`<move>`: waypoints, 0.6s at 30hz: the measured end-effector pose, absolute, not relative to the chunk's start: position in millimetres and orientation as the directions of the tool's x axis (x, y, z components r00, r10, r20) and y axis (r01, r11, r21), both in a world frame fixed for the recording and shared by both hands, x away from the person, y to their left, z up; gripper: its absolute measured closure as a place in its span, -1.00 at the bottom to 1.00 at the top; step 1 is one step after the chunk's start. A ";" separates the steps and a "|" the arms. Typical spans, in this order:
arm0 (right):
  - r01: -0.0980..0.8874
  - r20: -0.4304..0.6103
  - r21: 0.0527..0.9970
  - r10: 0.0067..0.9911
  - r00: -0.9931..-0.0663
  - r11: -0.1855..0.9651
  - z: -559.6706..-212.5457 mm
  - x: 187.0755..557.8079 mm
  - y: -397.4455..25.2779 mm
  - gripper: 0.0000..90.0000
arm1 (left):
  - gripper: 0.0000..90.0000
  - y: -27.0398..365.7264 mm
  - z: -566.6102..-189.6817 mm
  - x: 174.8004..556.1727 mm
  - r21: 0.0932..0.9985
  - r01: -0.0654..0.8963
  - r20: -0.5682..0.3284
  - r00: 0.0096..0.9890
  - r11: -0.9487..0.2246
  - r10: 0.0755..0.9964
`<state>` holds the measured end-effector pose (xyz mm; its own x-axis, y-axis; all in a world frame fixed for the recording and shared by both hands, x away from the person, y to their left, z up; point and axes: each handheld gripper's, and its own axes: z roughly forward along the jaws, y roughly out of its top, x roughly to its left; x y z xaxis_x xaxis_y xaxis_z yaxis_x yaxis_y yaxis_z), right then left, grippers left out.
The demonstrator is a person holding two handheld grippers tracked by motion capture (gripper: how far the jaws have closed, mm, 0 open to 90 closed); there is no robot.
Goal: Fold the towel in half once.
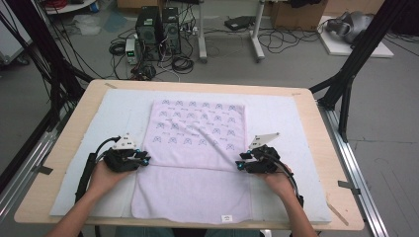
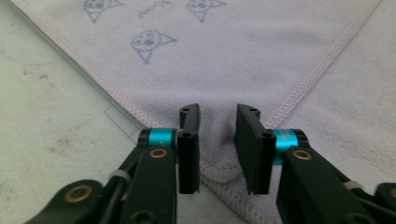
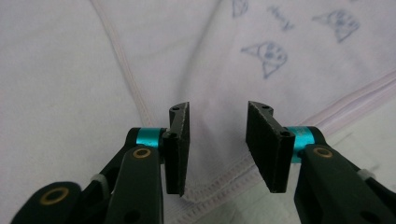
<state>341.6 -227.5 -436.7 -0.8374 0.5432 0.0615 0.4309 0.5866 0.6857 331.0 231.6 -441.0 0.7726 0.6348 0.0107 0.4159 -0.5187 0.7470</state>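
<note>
Claws (image 2: pixel 217 144) (image 3: pixel 217 144) open — towel (image 1: pixel 197 133) corners between jaws.

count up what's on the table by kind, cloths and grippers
Printed lilac towel: 1
White mat under it: 1
Hand-held grippers: 2, left hand-held gripper and right hand-held gripper, each open at a folded towel corner
Total: 4

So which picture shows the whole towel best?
The high view: the whole towel lies on the table, its far half folded toward the person. The left gripper view and right gripper view each show one folded corner between open jaws.
</note>
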 end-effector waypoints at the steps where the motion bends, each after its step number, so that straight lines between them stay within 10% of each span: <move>1: 0.428 0.059 0.685 0.541 -0.839 0.589 -438.4 342.3 -227.7 0.39 | 0.70 230.8 -441.1 330.6 0.749 0.413 0.013 0.773 -0.519 0.634; 8: 0.420 0.068 0.691 0.525 -0.849 0.588 -438.3 344.9 -228.5 0.92 | 0.94 231.9 -438.9 330.0 0.751 0.417 0.010 0.768 -0.512 0.641; 18: 0.398 0.072 0.739 0.524 -0.849 0.543 -419.4 336.9 -239.0 0.95 | 0.94 239.0 -416.9 316.9 0.788 0.385 0.013 0.769 -0.480 0.639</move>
